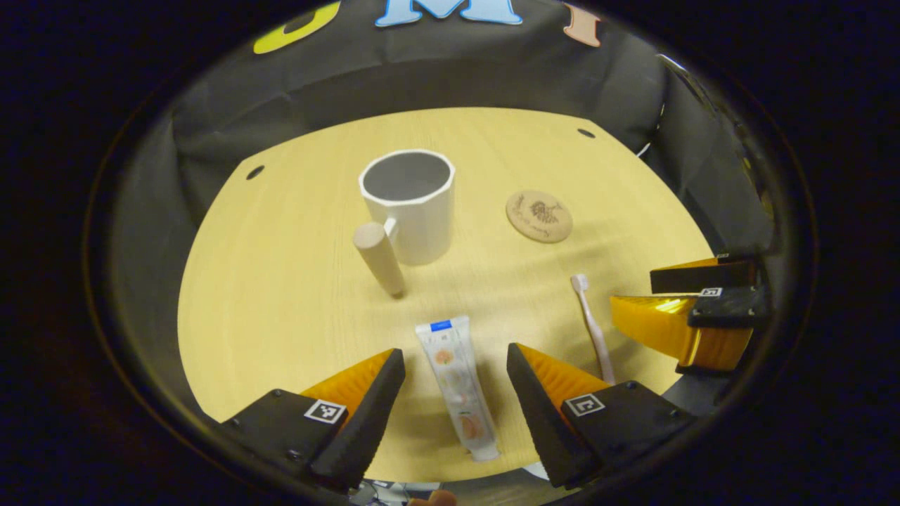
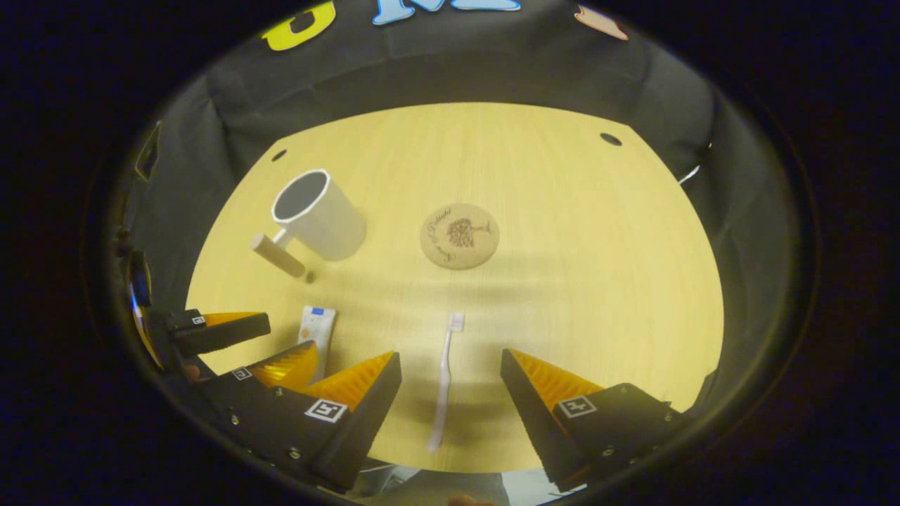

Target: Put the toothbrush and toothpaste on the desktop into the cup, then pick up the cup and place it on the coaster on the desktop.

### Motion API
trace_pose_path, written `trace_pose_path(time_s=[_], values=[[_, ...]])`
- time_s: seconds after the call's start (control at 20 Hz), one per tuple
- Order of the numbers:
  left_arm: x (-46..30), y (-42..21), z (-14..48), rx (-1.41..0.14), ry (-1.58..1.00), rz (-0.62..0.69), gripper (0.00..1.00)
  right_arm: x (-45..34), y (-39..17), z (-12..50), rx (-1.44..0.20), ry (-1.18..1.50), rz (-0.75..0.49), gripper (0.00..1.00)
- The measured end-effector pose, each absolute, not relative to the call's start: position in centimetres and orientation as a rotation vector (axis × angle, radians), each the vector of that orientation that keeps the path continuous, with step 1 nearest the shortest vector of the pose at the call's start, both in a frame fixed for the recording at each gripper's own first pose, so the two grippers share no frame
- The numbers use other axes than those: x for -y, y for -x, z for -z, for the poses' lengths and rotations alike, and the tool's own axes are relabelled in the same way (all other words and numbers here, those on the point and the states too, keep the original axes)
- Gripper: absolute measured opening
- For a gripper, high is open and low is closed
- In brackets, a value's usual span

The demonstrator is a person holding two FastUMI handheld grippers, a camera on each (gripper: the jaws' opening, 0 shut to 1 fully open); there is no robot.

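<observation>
A white cup with a wooden handle stands upright and empty on the table, left of centre. To its right lies a round cork coaster. The toothpaste tube lies flat between the fingers of my open left gripper, with a gap on each side. The toothbrush lies flat, head pointing away, between the fingers of my open right gripper, untouched.
The light wooden table has small dark holes near its far corners. Black cloth walls close it in behind and at both sides. The two grippers sit side by side at the near edge.
</observation>
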State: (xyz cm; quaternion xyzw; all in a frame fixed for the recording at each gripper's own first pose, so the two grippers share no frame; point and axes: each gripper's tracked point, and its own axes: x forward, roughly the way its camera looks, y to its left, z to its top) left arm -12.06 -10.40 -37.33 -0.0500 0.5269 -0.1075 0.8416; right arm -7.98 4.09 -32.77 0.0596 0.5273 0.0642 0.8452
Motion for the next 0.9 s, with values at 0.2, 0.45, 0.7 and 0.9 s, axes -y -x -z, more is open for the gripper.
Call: trace_pose_path(time_s=[0.2, 0.45, 0.7, 0.9], values=[[10.8, 13.5, 37.8, -1.228, 0.068, 0.229, 1.00, -4.4, 9.6, 35.6, -1.246, -0.138, -0.123, 0.92], [10.9, 14.1, 39.5, -1.302, 0.060, 0.199, 0.99, -4.3, 10.4, 37.4, -1.311, -0.110, -0.113, 0.93], [11.1, 14.0, 39.9, -1.329, 0.111, 0.170, 0.98, -4.3, 10.5, 38.3, -1.342, -0.086, -0.107, 0.93], [11.1, 14.0, 39.9, -1.343, 0.112, 0.168, 0.98, -4.0, 10.6, 38.9, -1.347, -0.045, -0.093, 0.92]])
